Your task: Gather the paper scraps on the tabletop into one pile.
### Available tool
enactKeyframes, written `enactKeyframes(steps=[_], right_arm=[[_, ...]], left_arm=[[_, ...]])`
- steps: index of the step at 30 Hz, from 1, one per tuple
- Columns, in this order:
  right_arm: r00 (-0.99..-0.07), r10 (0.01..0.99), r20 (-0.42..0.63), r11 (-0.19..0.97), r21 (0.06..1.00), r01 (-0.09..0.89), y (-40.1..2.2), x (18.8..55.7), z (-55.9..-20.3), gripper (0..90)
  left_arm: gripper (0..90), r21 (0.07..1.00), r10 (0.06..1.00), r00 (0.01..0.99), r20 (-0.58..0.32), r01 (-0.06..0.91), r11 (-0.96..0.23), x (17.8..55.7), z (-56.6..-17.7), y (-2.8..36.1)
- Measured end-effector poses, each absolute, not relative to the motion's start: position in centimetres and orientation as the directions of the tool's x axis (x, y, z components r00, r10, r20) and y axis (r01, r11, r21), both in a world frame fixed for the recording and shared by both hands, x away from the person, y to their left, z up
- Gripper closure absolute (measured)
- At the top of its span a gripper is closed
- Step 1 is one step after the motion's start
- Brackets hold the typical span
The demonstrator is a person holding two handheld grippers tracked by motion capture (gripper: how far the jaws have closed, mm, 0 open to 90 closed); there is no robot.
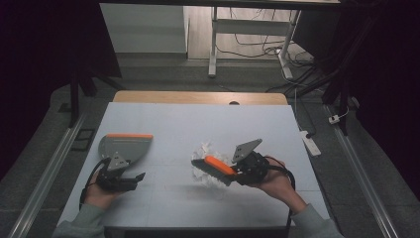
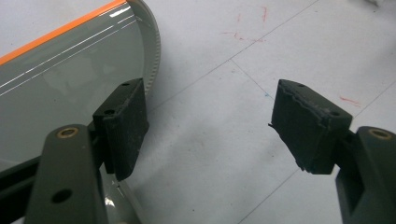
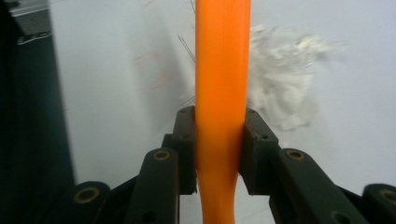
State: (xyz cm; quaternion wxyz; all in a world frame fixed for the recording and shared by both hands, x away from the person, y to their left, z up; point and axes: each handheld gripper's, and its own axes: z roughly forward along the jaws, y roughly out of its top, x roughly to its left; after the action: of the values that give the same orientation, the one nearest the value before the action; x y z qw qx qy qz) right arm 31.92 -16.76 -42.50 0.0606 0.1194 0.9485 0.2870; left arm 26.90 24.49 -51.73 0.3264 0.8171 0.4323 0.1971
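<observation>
No readable text, labels, numbers — none anywhere

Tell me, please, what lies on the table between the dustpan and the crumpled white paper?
Nothing: the high view shows bare table between the dustpan and the paper.

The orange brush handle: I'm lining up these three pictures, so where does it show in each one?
High view: the orange brush handle lies right of centre, held in the right gripper, over the white scraps.
Left gripper view: not in it; only the grey dustpan shows.
Right gripper view: the handle runs up the middle, clamped between the jaws.
Shared landmark: the white scraps, right of the handle there.
</observation>
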Motion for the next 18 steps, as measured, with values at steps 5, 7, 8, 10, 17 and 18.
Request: enactKeyframes(steps=[5, 7, 8, 10, 17, 18], right_arm=[[-0.974, 0.227, -0.008, 0.829, 0.527, 0.189, -15.5, 31.1, -43.6, 70.9], [-0.976, 0.216, 0.010, 0.839, 0.510, 0.190, -14.9, 30.8, -44.1, 70.9], [-0.980, 0.200, 0.020, 0.842, 0.507, 0.183, -14.4, 30.8, -44.3, 70.9], [-0.983, 0.183, 0.023, 0.851, 0.497, 0.170, -13.7, 30.7, -44.7, 70.9], [-0.982, 0.187, -0.035, 0.874, 0.461, 0.150, -12.0, 31.5, -45.6, 70.9], [-0.979, 0.199, -0.043, 0.874, 0.460, 0.158, -12.1, 31.9, -45.6, 70.9]], left_arm=[[28.2, 0.704, 0.837, 0.546, 0.040, 0.579, -0.411, 26.9, -51.7, 24.5], [28.2, 0.706, 0.838, 0.545, 0.039, 0.578, -0.409, 26.9, -51.7, 24.5], [28.2, 0.705, 0.837, 0.545, 0.039, 0.579, -0.409, 26.9, -51.7, 24.5], [28.2, 0.705, 0.837, 0.545, 0.038, 0.579, -0.409, 26.9, -51.7, 24.5], [28.2, 0.706, 0.837, 0.545, 0.037, 0.579, -0.408, 26.9, -51.7, 24.5], [28.2, 0.706, 0.837, 0.546, 0.038, 0.579, -0.409, 26.9, -51.7, 24.5]])
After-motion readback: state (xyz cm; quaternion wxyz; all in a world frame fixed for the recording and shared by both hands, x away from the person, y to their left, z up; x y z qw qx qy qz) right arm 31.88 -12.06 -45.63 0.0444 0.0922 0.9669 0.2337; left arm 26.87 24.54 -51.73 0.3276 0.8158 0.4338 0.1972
